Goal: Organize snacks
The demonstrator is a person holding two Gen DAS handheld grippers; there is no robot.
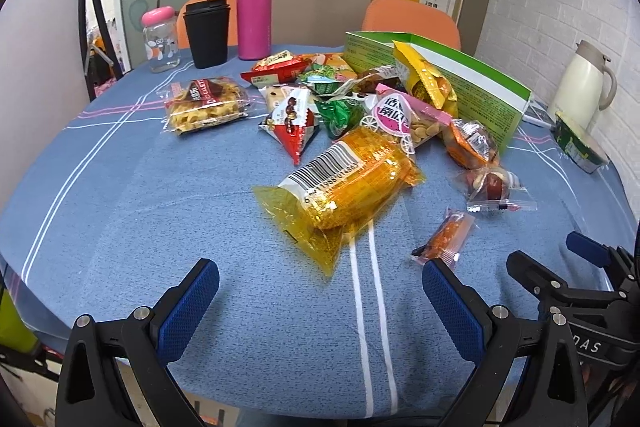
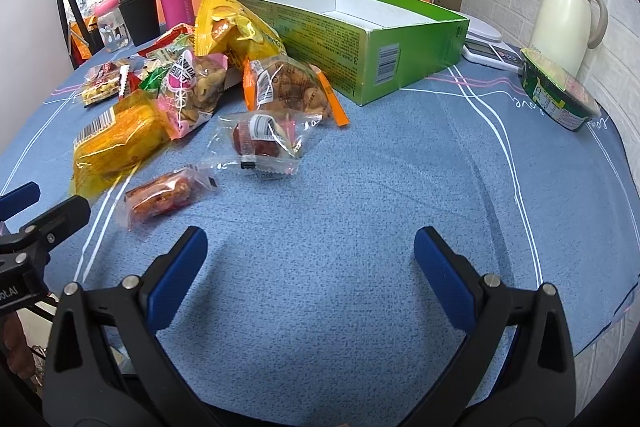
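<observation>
Two hand-held claws hover low over a worktop (image 2: 360,187) covered with a blue cloth. The left claw (image 1: 320,287) has its fingers spread wide apart and holds nothing. Just ahead of it lies a large yellow snack packet (image 1: 340,187), and a small orange packet (image 1: 444,239) sits beside its right finger. The right claw (image 2: 310,251) is likewise spread wide and empty, over bare cloth. Ahead and to its left lies a clear packet with a red sweet (image 2: 264,141). Beyond that is a loose heap of snacks (image 2: 192,67). Farther ahead stands an open, empty green box (image 2: 384,59), touching the heap.
</observation>
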